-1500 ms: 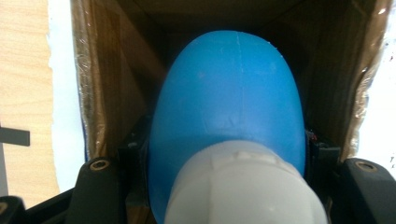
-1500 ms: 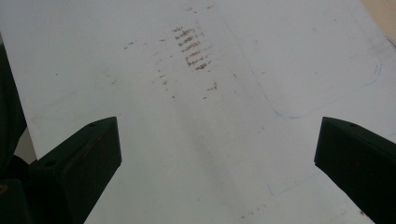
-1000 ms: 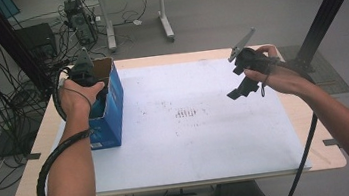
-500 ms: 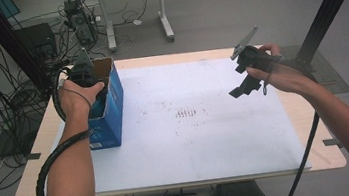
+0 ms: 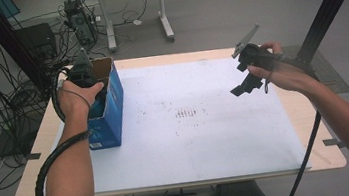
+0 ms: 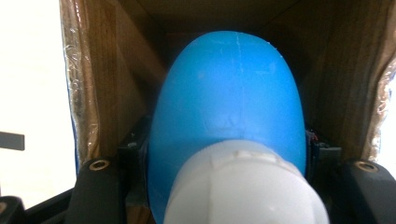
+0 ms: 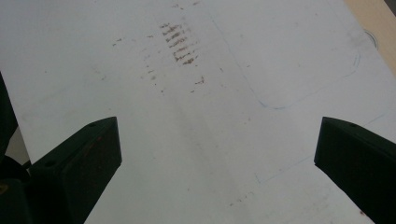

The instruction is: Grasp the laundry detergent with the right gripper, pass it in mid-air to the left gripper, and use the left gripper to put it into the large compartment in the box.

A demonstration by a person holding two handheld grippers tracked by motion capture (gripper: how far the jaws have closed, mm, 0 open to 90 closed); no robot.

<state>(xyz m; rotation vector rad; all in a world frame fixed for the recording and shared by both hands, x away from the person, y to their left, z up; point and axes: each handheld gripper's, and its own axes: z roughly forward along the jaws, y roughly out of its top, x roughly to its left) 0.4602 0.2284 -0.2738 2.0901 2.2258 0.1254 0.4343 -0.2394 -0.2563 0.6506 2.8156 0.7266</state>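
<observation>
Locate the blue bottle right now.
Blue bottle sits clamped in the left gripper, inside the open blue box at the table's left edge.

A box (image 5: pixel 109 113) stands on the left part of the table (image 5: pixel 315 153), with the left gripper (image 5: pixel 91 83) reaching down into its open top and a bottle (image 6: pixel 229 126) inside it between the jaws, while the right gripper (image 5: pixel 244 87) hangs well apart above the table's right side.

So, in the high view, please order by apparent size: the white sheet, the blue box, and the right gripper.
1. white sheet, by far the largest.
2. blue box, much smaller.
3. right gripper, smallest, although it hangs nearer the camera, so it looks somewhat bigger than it is.
</observation>
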